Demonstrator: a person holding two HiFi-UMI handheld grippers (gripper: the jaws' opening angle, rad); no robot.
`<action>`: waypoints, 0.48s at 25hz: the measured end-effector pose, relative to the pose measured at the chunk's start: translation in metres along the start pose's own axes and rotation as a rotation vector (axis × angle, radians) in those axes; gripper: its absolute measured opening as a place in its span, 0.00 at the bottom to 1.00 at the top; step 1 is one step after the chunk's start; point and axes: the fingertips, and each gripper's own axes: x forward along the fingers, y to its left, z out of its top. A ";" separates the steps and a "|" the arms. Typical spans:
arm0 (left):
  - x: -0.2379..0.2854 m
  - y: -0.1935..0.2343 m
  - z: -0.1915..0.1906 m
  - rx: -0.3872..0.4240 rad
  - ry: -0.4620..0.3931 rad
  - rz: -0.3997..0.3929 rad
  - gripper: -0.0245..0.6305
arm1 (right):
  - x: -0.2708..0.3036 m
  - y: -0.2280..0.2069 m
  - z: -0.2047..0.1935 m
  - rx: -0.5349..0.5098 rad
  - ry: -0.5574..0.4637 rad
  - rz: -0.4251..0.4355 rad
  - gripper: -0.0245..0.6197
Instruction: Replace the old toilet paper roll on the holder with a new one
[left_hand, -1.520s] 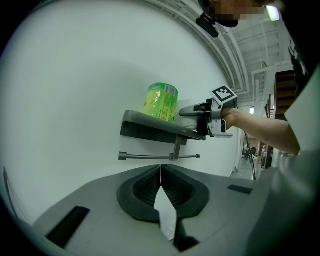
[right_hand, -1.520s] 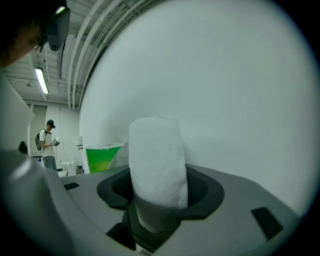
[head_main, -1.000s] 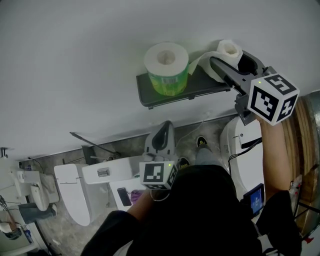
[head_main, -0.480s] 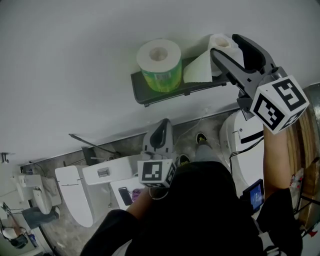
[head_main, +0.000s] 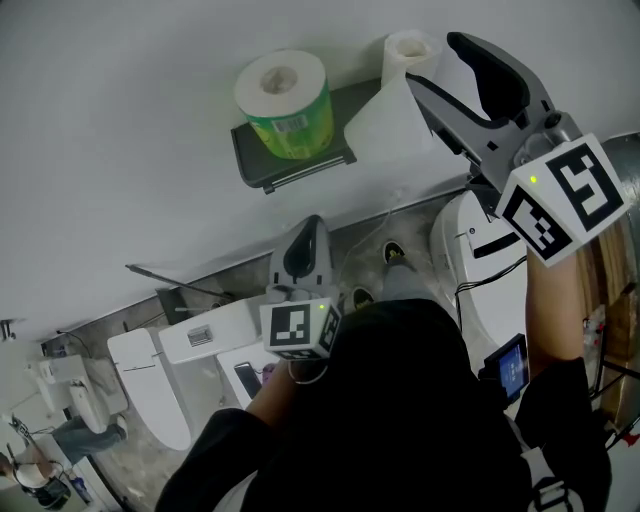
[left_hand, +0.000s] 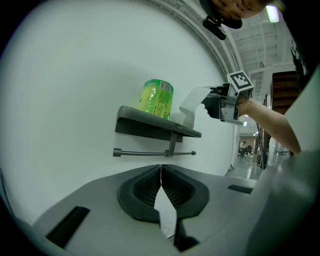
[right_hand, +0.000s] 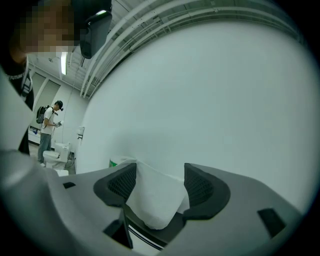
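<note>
A dark wall shelf (head_main: 262, 160) (left_hand: 150, 127) carries a green-wrapped new roll (head_main: 283, 105) (left_hand: 157, 98). A thin bar (left_hand: 155, 152) under it is bare. My right gripper (head_main: 440, 65) is shut on the white old roll (head_main: 408, 48) (right_hand: 152, 200), held just above the shelf's right end. A loose tail of paper (head_main: 385, 120) (left_hand: 192, 99) hangs from that roll. The right gripper (left_hand: 225, 102) also shows in the left gripper view. My left gripper (head_main: 300, 255) (left_hand: 161, 167) hangs low in front of me, pointing at the wall, its pads together with nothing held.
The white wall fills most of every view. Below stand a white toilet (head_main: 480, 270) at the right and more fixtures (head_main: 150, 390) at the left. A phone (head_main: 247, 378) lies on a white top. A person (right_hand: 47, 132) stands far off.
My right gripper has risen and rolled, lifting the white roll off the shelf's right end, with the paper tail trailing. The left gripper has kept still.
</note>
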 end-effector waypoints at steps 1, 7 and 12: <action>0.001 -0.001 -0.001 0.000 0.000 -0.003 0.07 | -0.001 0.000 0.000 -0.002 0.000 0.001 0.49; 0.000 -0.004 -0.001 0.003 0.008 -0.004 0.07 | -0.008 0.014 -0.003 -0.142 0.025 0.011 0.48; 0.002 -0.005 -0.002 0.001 0.012 -0.002 0.07 | -0.012 0.024 -0.009 -0.202 0.044 0.022 0.48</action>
